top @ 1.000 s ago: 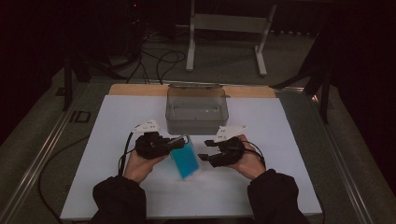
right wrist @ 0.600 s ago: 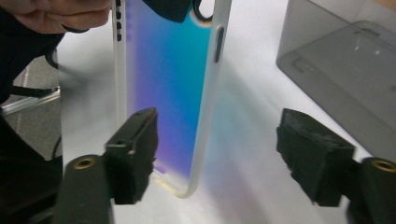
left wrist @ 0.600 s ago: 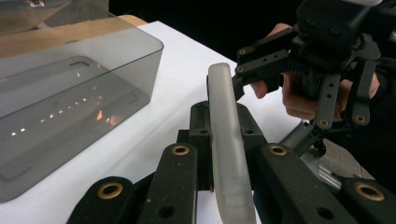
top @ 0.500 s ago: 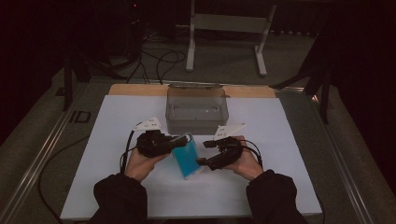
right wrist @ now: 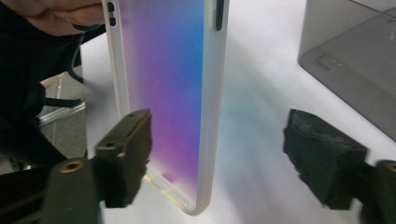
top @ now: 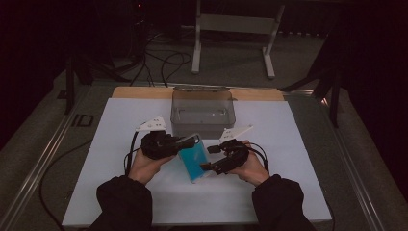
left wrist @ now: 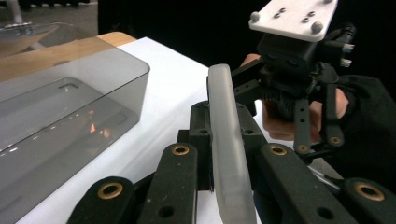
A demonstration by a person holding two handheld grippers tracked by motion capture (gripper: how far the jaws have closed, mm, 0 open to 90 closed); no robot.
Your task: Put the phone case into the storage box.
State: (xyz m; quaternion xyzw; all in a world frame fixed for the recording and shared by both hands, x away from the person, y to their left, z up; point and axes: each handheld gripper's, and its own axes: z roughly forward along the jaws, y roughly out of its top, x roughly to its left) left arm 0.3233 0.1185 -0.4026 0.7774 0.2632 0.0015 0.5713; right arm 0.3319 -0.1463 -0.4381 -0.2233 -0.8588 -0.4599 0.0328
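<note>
Two hand-held grippers meet mid-frame: left hand-held gripper stays clamped on the phone case; right hand-held gripper, jaws apart after narrowing slightly, should center before squeezing.

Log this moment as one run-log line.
left gripper: shut on phone case edge | right gripper: open, jaws just opening then closing slightly, case between them, unpressed | grey bin: behind, apart

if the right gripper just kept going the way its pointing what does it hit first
Most likely the phone case. It stands between the open jaws of the right gripper, nearer one jaw, and is clamped by the left gripper. Beyond it lie the white table and the person's left hand, though depth is hard to judge.
</note>
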